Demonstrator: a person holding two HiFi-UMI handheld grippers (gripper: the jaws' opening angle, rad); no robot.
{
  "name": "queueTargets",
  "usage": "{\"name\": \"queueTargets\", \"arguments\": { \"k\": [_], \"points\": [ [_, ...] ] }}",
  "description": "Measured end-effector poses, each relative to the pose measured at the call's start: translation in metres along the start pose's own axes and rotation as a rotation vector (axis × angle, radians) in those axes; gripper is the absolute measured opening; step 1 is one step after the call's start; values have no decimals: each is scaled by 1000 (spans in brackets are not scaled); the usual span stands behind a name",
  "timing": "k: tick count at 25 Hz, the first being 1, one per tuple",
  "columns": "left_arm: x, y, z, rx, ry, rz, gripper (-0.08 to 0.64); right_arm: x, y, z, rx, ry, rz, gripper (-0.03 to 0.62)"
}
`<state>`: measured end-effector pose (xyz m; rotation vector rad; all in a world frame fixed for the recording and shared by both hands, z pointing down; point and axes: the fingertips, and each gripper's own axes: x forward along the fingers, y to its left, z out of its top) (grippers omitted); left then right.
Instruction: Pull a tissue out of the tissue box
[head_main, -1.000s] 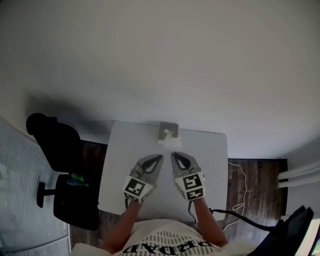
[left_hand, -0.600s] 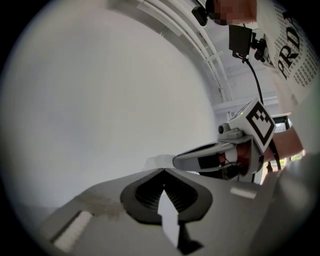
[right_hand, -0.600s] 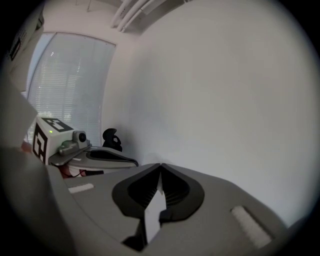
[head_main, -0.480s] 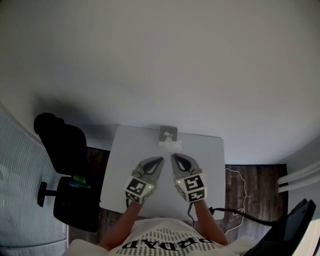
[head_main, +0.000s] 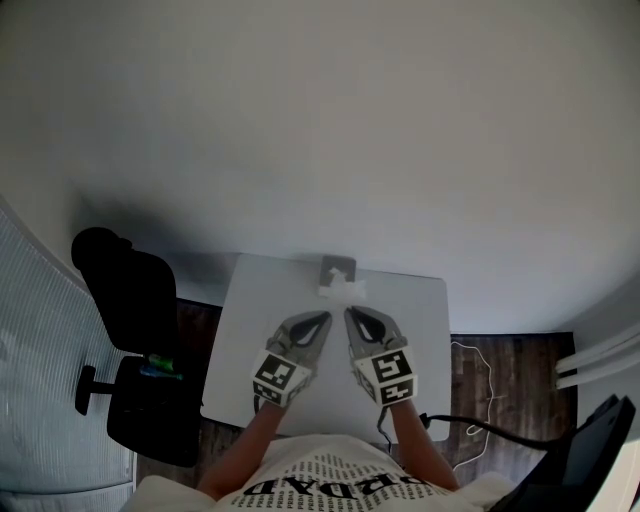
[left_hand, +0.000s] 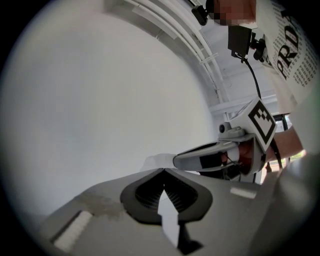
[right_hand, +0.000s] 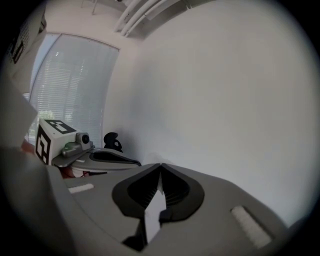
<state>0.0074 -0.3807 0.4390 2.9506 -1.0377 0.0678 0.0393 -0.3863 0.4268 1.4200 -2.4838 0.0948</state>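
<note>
The grey tissue box (head_main: 338, 268) stands at the far edge of the white table (head_main: 420, 320). A white tissue (head_main: 342, 289) shows just in front of it. My left gripper (head_main: 322, 318) and right gripper (head_main: 349, 312) hover side by side over the table, tips aimed at the tissue and a short way from it. In the left gripper view the jaws (left_hand: 163, 170) meet at the tip, the tissue (left_hand: 154, 162) lies just past them, and the right gripper (left_hand: 175, 161) is alongside. In the right gripper view the jaws (right_hand: 160, 164) are also shut. Nothing is visibly held.
A black office chair (head_main: 130, 300) stands left of the table, by window blinds (head_main: 40, 400). A black cable (head_main: 470, 425) trails over the wooden floor at the right. A pale wall rises behind the table.
The head view has shifted a little. Both grippers stay shut and side by side, slightly higher over the table. The box and tissue keep their places.
</note>
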Motion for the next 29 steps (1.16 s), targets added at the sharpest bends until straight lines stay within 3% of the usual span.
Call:
{"name": "queueTargets", "arguments": {
  "k": [29],
  "points": [
    [10,-2,-6,-8,7,-23,-6,1,-11,-11,-4,27,-23,8]
  ]
}}
